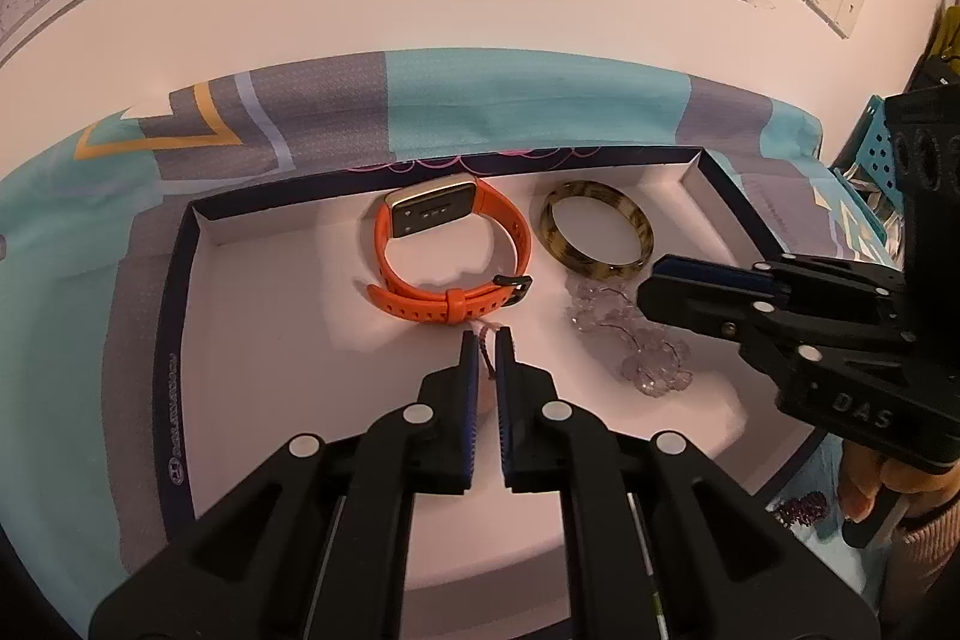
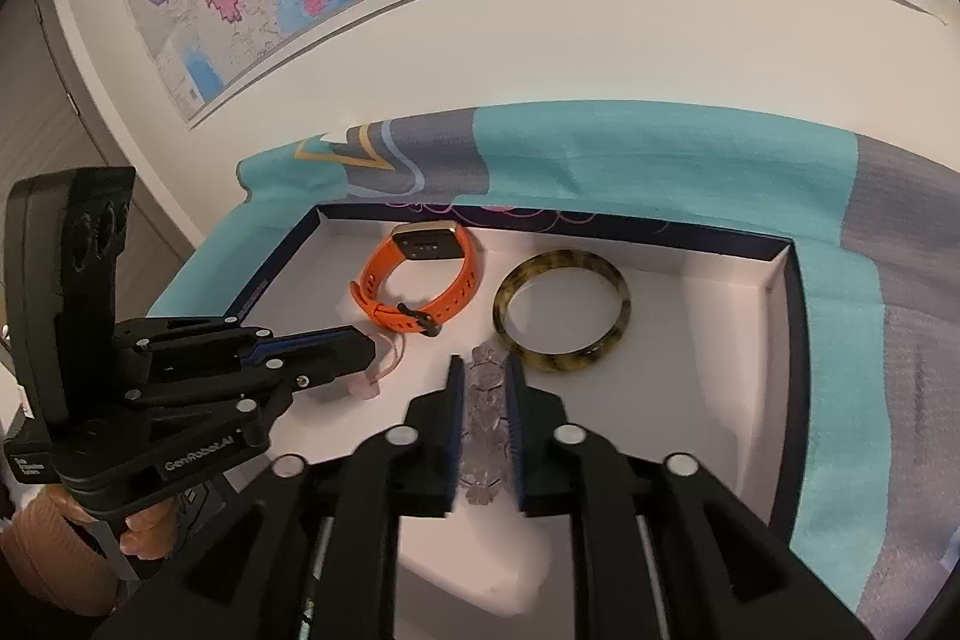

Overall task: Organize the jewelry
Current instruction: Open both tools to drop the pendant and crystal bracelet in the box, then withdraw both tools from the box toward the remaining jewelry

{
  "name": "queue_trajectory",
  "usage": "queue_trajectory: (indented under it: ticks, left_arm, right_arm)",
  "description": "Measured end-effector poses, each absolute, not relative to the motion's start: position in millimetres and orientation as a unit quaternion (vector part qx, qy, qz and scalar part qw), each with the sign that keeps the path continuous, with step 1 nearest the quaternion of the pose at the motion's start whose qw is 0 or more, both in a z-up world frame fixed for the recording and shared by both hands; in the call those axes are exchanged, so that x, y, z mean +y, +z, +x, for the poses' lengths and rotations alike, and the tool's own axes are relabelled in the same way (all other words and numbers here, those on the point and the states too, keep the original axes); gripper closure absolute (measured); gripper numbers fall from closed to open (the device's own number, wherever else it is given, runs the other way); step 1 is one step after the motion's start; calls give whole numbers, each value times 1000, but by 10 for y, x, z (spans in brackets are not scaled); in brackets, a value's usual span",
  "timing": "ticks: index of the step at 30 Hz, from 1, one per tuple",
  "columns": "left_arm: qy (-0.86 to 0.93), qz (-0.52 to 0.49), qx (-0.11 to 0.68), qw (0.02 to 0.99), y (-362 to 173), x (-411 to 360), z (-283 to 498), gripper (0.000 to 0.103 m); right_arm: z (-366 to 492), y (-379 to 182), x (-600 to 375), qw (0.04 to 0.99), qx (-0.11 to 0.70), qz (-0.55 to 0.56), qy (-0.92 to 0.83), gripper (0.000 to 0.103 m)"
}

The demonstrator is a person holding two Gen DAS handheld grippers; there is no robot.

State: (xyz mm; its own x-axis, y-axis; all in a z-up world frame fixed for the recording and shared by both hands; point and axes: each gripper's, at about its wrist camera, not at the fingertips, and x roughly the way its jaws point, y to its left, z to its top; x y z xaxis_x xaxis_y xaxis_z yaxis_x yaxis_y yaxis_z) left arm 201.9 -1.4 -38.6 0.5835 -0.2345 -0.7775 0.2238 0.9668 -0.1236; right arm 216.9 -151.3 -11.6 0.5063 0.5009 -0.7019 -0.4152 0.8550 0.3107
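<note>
Showing only rightward: crystal bracelet (image 2: 483,424) between right hand-held gripper (image 2: 483,370) fingers.

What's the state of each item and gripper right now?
Orange watch: strap buckled, on its side in the box.
Brown bangle: flat in the box, untouched.
Clear bead bracelet: between the right gripper fingers.
Pink bracelet: pinched by the left gripper.
Box: open.

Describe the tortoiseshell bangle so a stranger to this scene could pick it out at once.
Find the shallow white-lined box on the teal and grey cloth. Near its back wall lie two rings: the orange watch and, to its right, the tortoiseshell bangle. The bangle is a rigid, unbroken hoop mottled brown and yellow, with no buckle or face.
</note>
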Motion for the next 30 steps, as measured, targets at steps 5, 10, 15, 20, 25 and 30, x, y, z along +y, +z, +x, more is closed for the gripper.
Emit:
queue_trajectory:
  ticks: [5, 10, 15, 20, 25, 30]
  left_arm:
    - [-115, 3, 433, 894, -385, 9, 1984, 85]
    - [-111, -9, 407, 907, -209, 138, 1792, 64]
    - [-121, -23, 373, 920, 3, 287, 1440, 57]
    - [-126, -10, 350, 928, 75, 368, 1015, 52]
    - [-131, -6, 355, 926, -34, 430, 668, 50]
    - [-132, 15, 364, 922, -166, 375, 469, 47]
  right_arm:
    - [2035, 16, -1600, 872, 408, 50, 266, 73]
    - [1680, 180, -1713, 877, 389, 24, 280, 65]
    - [1264, 242, -1806, 876, 378, -1, 301, 60]
    - [932, 66, -1882, 872, 399, -34, 283, 59]
    - [752, -96, -1990, 868, 416, -19, 271, 56]
    - [646, -196, -1975, 865, 426, -18, 264, 55]
